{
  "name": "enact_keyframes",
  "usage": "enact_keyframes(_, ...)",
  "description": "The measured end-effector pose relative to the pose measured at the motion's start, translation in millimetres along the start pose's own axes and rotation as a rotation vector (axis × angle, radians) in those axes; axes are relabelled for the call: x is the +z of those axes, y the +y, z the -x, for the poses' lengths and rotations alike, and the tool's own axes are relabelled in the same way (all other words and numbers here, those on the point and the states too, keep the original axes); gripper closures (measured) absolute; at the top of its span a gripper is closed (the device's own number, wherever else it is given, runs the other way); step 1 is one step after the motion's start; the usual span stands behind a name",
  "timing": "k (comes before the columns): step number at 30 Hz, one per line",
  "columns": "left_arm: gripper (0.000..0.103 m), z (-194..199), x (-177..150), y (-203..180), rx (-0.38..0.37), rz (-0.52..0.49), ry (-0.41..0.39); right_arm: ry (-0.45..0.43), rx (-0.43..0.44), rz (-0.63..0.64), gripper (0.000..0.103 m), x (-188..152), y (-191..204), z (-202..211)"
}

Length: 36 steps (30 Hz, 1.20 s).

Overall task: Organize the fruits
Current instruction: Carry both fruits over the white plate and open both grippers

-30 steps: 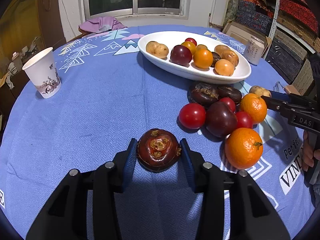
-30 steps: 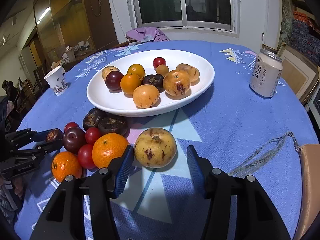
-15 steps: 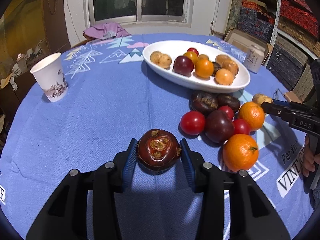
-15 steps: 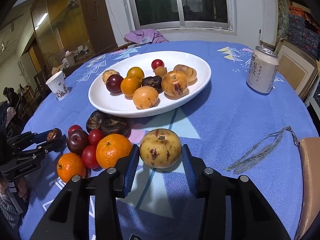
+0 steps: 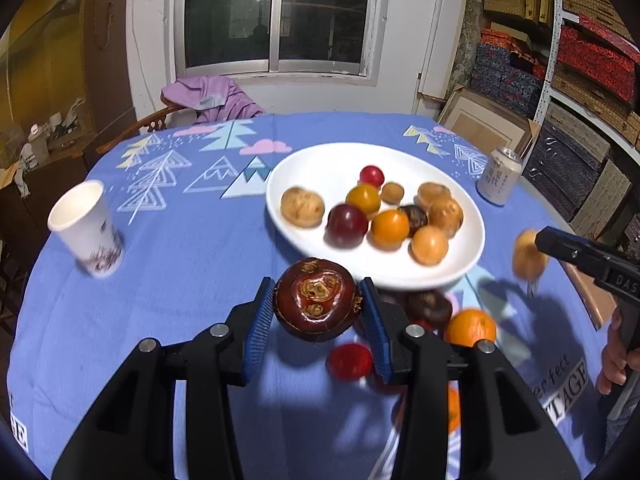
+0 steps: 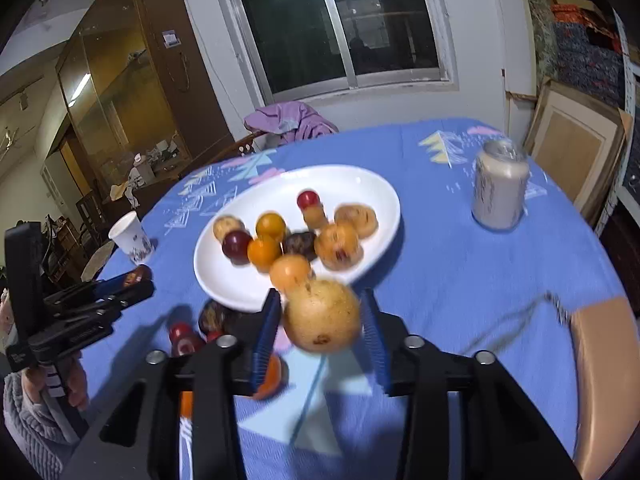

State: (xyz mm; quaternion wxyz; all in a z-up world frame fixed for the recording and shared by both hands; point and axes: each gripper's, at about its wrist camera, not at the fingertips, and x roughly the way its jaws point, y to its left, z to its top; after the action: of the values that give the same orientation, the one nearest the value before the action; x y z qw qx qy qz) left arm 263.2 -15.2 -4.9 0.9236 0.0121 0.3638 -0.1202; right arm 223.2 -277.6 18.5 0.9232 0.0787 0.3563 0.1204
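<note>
A lived-in home: clothed dining table, glass cabinet, stacked boxes.

We see paper cup near table's left edge, on blue patterned tablecloth. We spot drink can upright toward far right edge. Purple garment drapes chair beyond far edge. We note tan flat item at right edge, window behind.
</note>
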Motion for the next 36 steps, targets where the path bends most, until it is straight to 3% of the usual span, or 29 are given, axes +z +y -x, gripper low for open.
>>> enact_keyframes(4, 0.06, -27.1, 34.3, -5.8, 0.002, 0.012, -0.004, -0.016, -0.005, 0.02, 0.065, 40.3, 10.2, -12.4)
enact_keyframes(8, 0.06, -50.7, 51.0, 0.0, -0.021, 0.074, 0.006, 0.021, 0.044, -0.003, 0.065, 51.8, 7.9, -28.4)
enact_keyframes(10, 0.06, -52.7, 49.6, 2.2, -0.059, 0.091, 0.004, 0.044, 0.039, 0.039, 0.065, 37.4, 7.3, -23.5)
enact_keyframes(13, 0.06, -55.0, 47.9, 0.9, -0.048, 0.072, 0.0, 0.121, 0.008, 0.106, 0.064, -4.3, 1.4, -16.0)
enact_keyframes(16, 0.06, -53.2, 46.3, 2.8, -0.073, 0.094, 0.004, 0.178, 0.054, 0.106, 0.064, -41.0, -6.1, -3.8)
enact_keyframes(20, 0.06, -41.3, 40.7, -3.4, -0.067, 0.067, -0.016, 0.206, 0.151, 0.129, 0.041, -72.8, 8.3, 8.9)
enact_keyframes(23, 0.06, -32.7, 35.4, -7.6, -0.071, 0.059, -0.023, 0.204, 0.199, 0.223, 0.035, -81.8, 36.9, 11.9)
enact_keyframes(31, 0.06, -18.7, 24.5, -16.8, -0.082, 0.026, -0.031, 0.254, 0.244, 0.35, 0.037, -108.9, 81.1, 3.6)
enact_keyframes(34, 0.06, -16.7, 23.1, -18.3, -0.074, 0.015, -0.036, 0.26, 0.245, 0.381, 0.054, -114.0, 90.5, 0.6)
enact_keyframes(36, 0.06, -17.0, 21.7, -17.7, -0.073, 0.015, -0.033, 0.253, 0.242, 0.392, 0.057, -116.7, 93.6, -0.6)
